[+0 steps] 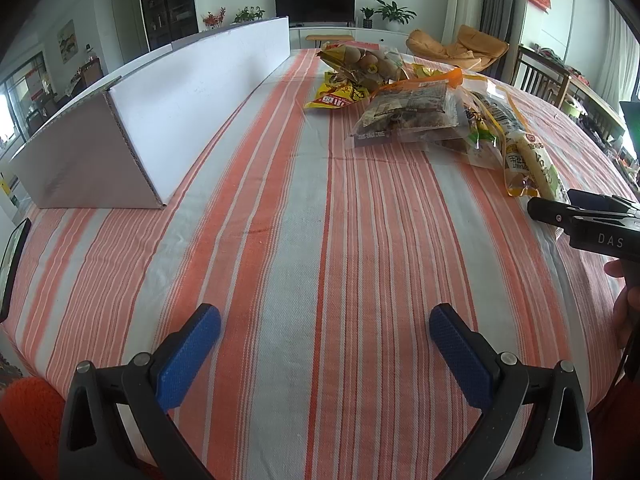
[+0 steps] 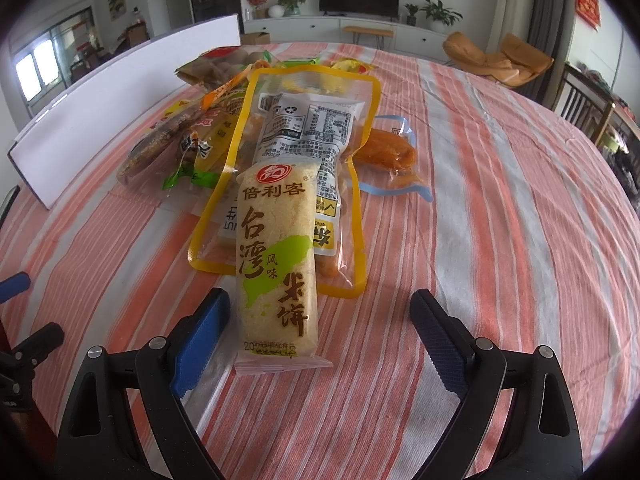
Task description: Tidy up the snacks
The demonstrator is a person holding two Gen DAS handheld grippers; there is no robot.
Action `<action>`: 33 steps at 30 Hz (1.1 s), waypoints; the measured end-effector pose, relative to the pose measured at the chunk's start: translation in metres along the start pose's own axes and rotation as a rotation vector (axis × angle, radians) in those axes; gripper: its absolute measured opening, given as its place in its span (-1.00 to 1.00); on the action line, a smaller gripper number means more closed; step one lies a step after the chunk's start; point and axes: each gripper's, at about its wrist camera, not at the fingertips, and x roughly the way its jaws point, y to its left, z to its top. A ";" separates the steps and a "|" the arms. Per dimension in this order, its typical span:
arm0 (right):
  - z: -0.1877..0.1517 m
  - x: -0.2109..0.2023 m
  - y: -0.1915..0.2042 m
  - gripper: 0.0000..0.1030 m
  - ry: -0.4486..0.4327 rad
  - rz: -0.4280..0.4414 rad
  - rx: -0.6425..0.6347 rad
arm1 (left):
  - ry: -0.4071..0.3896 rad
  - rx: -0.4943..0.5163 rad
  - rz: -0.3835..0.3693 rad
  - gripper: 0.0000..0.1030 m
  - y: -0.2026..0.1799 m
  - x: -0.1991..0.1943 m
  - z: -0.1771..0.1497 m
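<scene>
1. Worktop (image 1: 320,240), striped cloth: carries everything.
2. White box (image 1: 180,92), left of the snack pile (image 1: 400,96): probably the sorting bin; interior hidden.
3. Snack pile: packets overlap, lower ones hard to identify.
4. Rice-cracker bar (image 2: 276,256), nearest edge of pile: lies lengthwise between the spread fingers of the right tool (image 2: 320,324), unclamped.
5. Left tool (image 1: 324,332): fingers apart, empty, well short of pile.

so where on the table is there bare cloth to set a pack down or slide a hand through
Bare striped tablecloth runs between the white cardboard box and the snack pile, down to the open left gripper. More bare cloth lies right of the pile in the right wrist view. It is crowded around the pile, where the rice cracker pack sits between the right gripper's open fingers.
</scene>
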 end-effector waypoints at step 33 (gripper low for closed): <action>0.000 0.000 0.000 0.82 -0.001 0.000 0.002 | -0.011 0.008 -0.003 1.00 0.000 -0.002 -0.001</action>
